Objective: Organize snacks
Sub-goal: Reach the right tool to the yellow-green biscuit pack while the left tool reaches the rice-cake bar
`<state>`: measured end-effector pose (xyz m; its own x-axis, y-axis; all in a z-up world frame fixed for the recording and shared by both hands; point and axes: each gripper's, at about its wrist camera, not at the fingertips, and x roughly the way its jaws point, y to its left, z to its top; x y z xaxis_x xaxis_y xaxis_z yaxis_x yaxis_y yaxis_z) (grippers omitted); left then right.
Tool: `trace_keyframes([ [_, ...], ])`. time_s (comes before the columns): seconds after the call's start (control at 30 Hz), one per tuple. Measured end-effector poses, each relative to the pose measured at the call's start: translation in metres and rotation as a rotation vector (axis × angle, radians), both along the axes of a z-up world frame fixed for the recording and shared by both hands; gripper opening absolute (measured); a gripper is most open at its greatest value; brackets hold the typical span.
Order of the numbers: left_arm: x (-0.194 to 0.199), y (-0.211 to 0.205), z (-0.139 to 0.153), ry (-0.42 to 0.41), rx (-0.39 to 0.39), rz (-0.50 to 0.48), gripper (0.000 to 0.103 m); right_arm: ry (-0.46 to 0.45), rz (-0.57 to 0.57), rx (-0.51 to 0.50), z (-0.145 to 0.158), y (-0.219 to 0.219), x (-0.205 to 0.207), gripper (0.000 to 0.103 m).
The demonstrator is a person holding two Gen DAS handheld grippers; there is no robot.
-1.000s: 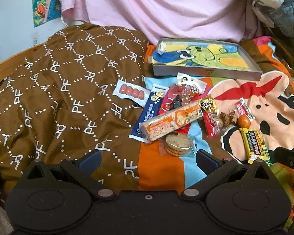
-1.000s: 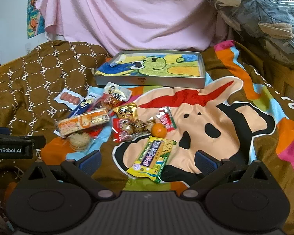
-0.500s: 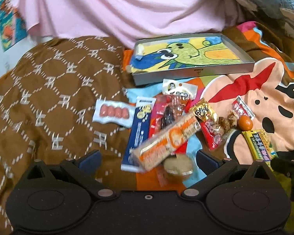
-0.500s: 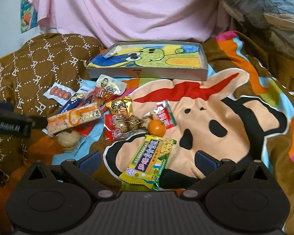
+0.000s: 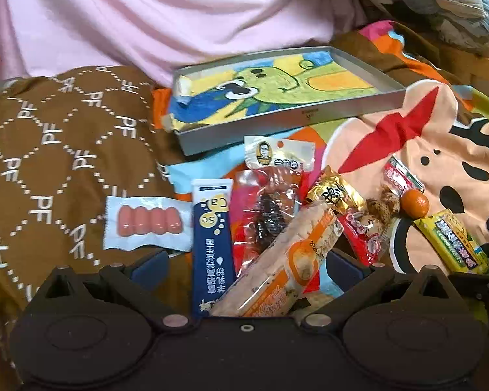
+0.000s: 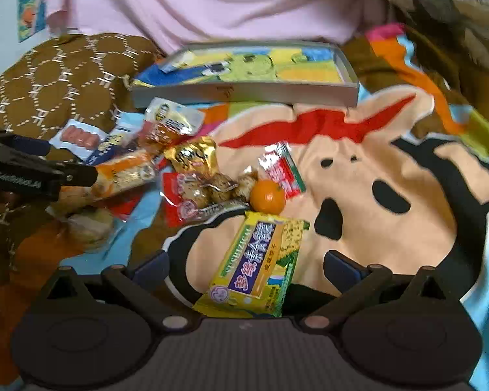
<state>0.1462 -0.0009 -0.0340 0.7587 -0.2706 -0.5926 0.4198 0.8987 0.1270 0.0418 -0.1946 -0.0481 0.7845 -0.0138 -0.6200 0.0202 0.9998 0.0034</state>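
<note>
Several snack packets lie in a heap on the bed in front of a shallow grey tray (image 5: 358,106) with a cartoon lining. My left gripper (image 5: 246,265) is open, its jaws either side of a long orange biscuit pack (image 5: 287,260) and a dark blue sachet (image 5: 210,234). A pack of pink sausages (image 5: 146,224) lies to its left. My right gripper (image 6: 246,267) is open over a yellow cracker pack (image 6: 260,264), which lies between its jaws. A small orange (image 6: 267,197), a gold packet (image 6: 194,156) and red wrapped sweets (image 6: 192,195) lie just beyond. The tray also shows in the right wrist view (image 6: 244,93).
The bed is covered by a brown patterned blanket (image 5: 55,150) on the left and a bright cartoon blanket (image 6: 391,179) on the right. Pink cloth (image 5: 166,16) hangs behind the tray. Bagged clutter (image 5: 440,3) is piled at the back right.
Both grippers have moved forward and down toward the snacks. The left now straddles the orange biscuit pack and the right straddles the yellow cracker pack. The snacks have not moved.
</note>
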Motion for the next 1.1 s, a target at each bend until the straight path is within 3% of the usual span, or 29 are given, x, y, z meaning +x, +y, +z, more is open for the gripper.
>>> trace_keyframes([
  [0.17, 0.01, 0.002, -0.008, 0.018, -0.009, -0.055, 0.102, 0.042, -0.022, 0.028, -0.012, -0.002, 0.011, 0.101],
  [0.37, 0.024, 0.007, -0.018, 0.096, -0.021, -0.104, 0.102, 0.068, -0.01, 0.029, -0.016, 0.001, 0.018, 0.096],
  [0.57, 0.033, 0.014, -0.021, 0.211, -0.093, -0.144, 0.099, 0.071, -0.004, 0.042, -0.015, 0.002, 0.022, 0.08],
  [0.67, 0.032, 0.012, -0.018, 0.249, -0.107, -0.187, 0.094, 0.07, 0.023, 0.04, -0.014, 0.006, 0.023, 0.068],
  [0.87, 0.023, 0.013, -0.012, 0.285, -0.147, -0.228, 0.089, 0.065, 0.09, 0.019, -0.012, 0.017, 0.023, 0.057],
  [1.0, 0.021, 0.018, -0.005, 0.313, -0.203, -0.239, 0.085, 0.057, 0.144, 0.029, -0.009, 0.024, 0.021, 0.054],
  [1.1, 0.019, 0.016, -0.005, 0.309, -0.184, -0.259, 0.08, 0.052, 0.189, 0.041, -0.008, 0.028, 0.019, 0.054],
])
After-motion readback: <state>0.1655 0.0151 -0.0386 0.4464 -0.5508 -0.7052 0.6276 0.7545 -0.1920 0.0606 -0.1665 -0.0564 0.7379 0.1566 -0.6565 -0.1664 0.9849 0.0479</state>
